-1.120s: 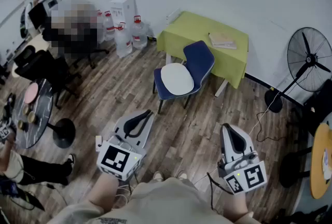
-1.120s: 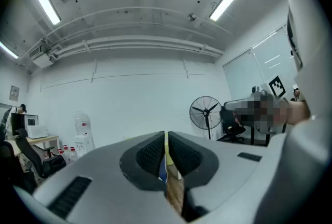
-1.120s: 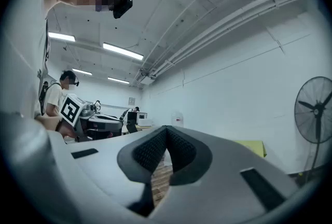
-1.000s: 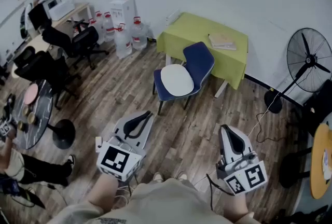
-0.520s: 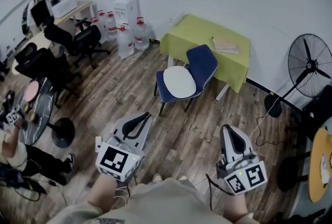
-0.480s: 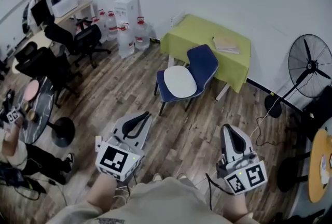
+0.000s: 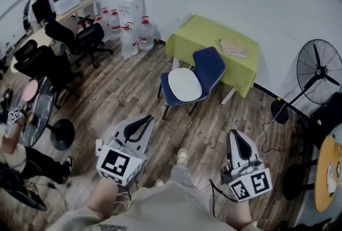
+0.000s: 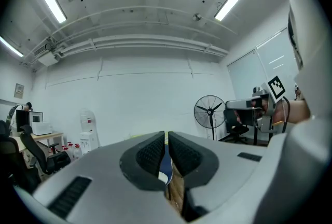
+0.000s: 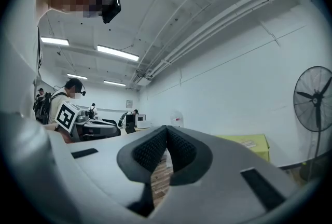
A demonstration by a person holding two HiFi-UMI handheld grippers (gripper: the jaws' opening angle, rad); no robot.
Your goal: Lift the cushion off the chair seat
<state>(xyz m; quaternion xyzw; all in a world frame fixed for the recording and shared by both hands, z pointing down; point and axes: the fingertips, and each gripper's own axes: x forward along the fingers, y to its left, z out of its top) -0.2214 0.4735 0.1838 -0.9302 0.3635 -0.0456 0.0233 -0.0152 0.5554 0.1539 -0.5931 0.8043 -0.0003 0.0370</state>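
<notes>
Cushion (image 7: 184, 84) lies flat on the chair (image 7: 211, 63) seat, well ahead of the left gripper (image 7: 141, 124) and right gripper (image 7: 237, 140), both closed and empty; it looks thin, light and soft, so pinch its near rim.

Main difference: a white shoe (image 7: 182, 157) on a grey trouser leg (image 7: 179, 172) now pokes out ahead of the person, at 6 o'clock from the blue shell chair (image 7: 206, 67). It lands between the left gripper (image 7: 146, 118) and the right gripper (image 7: 236, 133); before, both shoes sit tucked back. The black pedestal fan (image 7: 319, 71) slides a bit toward 6 o'clock in the head view. At 9 o'clock, the seated person's white marker cube (image 7: 14, 115) sits further toward 12 than before.
</notes>
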